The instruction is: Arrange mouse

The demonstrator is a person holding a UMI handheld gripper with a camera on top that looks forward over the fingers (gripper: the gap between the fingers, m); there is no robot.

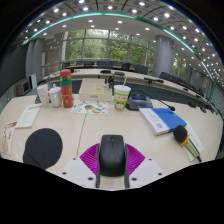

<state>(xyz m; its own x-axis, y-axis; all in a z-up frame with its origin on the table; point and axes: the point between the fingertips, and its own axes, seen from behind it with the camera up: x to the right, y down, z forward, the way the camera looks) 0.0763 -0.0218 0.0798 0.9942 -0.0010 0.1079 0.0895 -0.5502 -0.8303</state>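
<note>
The claw [112, 163] sits low over the near edge of a pale wooden tabletop [95, 125], and a black mouse [112, 152] stands between its two fingers, resting on the tabletop with its nose pointing away; the purple pads [91, 156] curve close around both flanks of the mouse, but whether they actually press on it cannot be told, so the claw reads as spread about the mouse rather than clamped. To the near left of the claw lies a round black mouse mat [43, 148]. Farther left, at the tabletop's edge, a sheet with red print [8, 135] lies flat. To the right of the claw a blue-covered book [162, 121] lies at a slant, and just right of it a dark handheld device [181, 132] rests beside some pens. Beyond the mouse, near the middle of the tabletop, stands a white cup with a green band [121, 96], with scattered papers [92, 107] to its left. Far left stand a red bottle [66, 89] and a white cup [55, 96], close together. Behind them stretch rows of desks, tall windows and a ceiling with lights.
</note>
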